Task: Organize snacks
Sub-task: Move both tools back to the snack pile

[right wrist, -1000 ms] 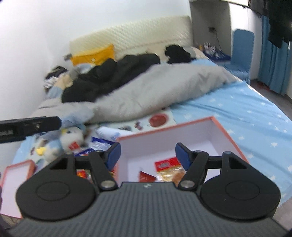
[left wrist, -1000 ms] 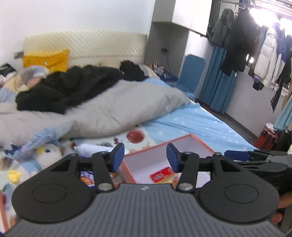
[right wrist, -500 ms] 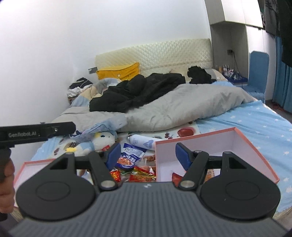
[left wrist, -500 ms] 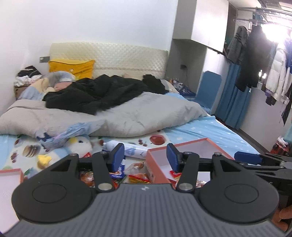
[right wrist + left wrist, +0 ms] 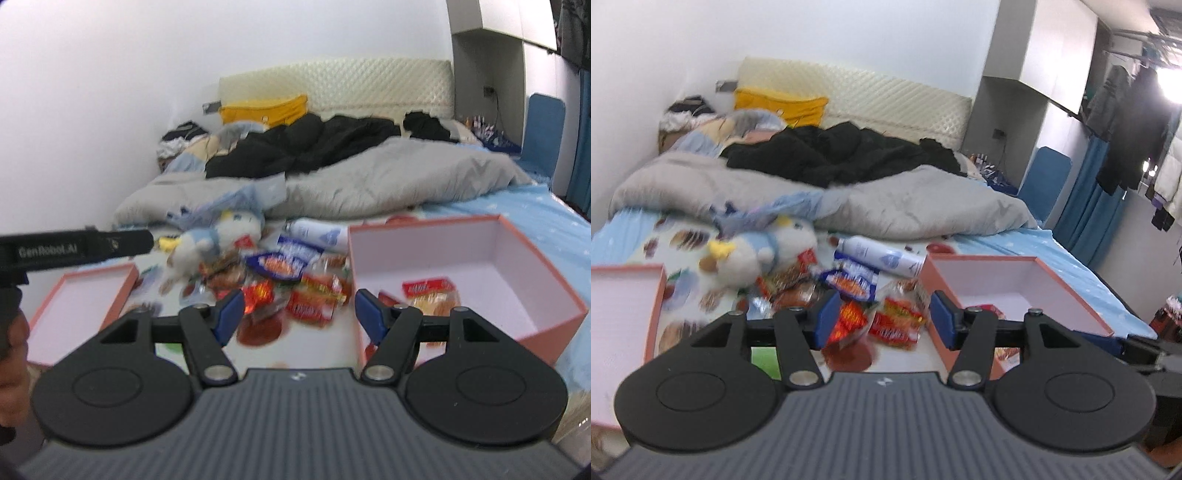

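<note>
The right tool (image 5: 299, 314) hangs spread wide above snack packets (image 5: 295, 284) beside the pink box (image 5: 524, 266).

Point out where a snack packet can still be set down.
Most of the pink box floor, behind and right of its packets, is bare. The shallow pink lid on the left is empty. Crowded: the snack pile between them, hemmed by plush toy and white bottle.

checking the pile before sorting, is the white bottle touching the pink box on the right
Cannot tell. In both wrist views the white bottle ends right at the pink box wall, but blur hides whether any gap remains.
</note>
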The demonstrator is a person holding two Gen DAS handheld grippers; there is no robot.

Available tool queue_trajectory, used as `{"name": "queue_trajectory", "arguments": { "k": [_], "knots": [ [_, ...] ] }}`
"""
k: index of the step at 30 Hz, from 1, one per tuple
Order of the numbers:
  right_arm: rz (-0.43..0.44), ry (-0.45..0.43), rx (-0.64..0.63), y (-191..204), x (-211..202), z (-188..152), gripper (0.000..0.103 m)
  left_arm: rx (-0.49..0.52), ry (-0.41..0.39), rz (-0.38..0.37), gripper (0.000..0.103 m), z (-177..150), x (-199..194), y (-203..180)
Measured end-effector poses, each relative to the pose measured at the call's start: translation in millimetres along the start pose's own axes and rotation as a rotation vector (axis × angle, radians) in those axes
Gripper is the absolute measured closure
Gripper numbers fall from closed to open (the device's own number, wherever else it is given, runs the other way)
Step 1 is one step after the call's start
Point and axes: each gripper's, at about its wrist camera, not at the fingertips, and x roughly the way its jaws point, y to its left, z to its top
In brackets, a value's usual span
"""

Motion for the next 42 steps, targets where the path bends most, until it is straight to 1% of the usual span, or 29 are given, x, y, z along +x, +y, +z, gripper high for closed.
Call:
{"name": "queue_trajectory", "arguments": {
  "k": [3, 7, 11, 15, 17, 20, 23, 25, 26, 28, 31, 34, 37, 39, 42],
  "knots": [
    [0.002, 0.026, -0.01, 6.7, 1.2, -13.5, 0.035, 0.003, 0.02, 0.032, 0.043, -13.3, -5.1, 10.0],
    [-0.006, 0.068, -0.038, 17.6, 3.3, -30.7, 0.035, -0.022, 0.052, 0.05, 0.042, -30.8, -8.7, 24.2],
    [0.004, 0.103, -0.048, 25.9, 9.0, -42.3, 0.035, -0.058, 0.083, 0.053, 0.035, -46.5, -8.0, 33.4],
    [-0.005, 0.114, -0.048, 29.9, 21.8, -51.1, 0.035, -0.1, 0.14, 0.067, 0.033, -60.9, 5.7, 46.2],
    [-0.008, 0.138, -0.042, 28.3, 31.4, -53.0, 0.035, -0.124, 0.157, 0.066, 0.031, -62.9, 15.9, 52.8],
    [-0.014, 0.15, -0.051, 24.6, 42.9, -54.1, 0.035, -0.126, 0.163, 0.078, 0.031, -61.6, 33.1, 59.0],
    [-0.027, 0.17, -0.085, 22.7, 60.2, -55.8, 0.035, -0.138, 0.18, 0.068, 0.03, -59.4, 53.7, 66.8],
    [-0.054, 0.189, -0.121, 24.1, 74.5, -57.0, 0.035, -0.144, 0.197, 0.051, 0.03, -58.5, 69.2, 72.1],
    [-0.055, 0.192, -0.128, 24.1, 81.0, -57.2, 0.035, -0.141, 0.203, 0.04, 0.03, -58.6, 77.7, 74.5],
    [-0.046, 0.191, -0.128, 22.6, 91.7, -57.0, 0.035, -0.135, 0.219, 0.045, 0.03, -56.8, 91.8, 77.4],
    [-0.053, 0.176, -0.144, 22.2, 110.2, -56.4, 0.035, -0.118, 0.211, 0.023, 0.03, -52.5, 109.9, 80.5],
    [-0.052, 0.169, -0.167, 21.3, 133.5, -57.4, 0.035, -0.078, 0.211, 0.008, 0.03, -50.3, 135.5, 85.4],
    [-0.07, 0.173, -0.207, 22.6, 162.3, -58.6, 0.036, -0.052, 0.233, 0.006, 0.03, -49.7, 163.4, 92.6],
    [-0.082, 0.18, -0.223, 24.3, 177.8, -58.2, 0.036, -0.022, 0.262, -0.021, 0.03, -51.4, 183.0, 97.0],
    [-0.067, 0.205, -0.235, 27.8, 200.4, -59.4, 0.036, 0.019, 0.289, -0.036, 0.03, -52.2, 209.3, 101.3]
  ]
}}
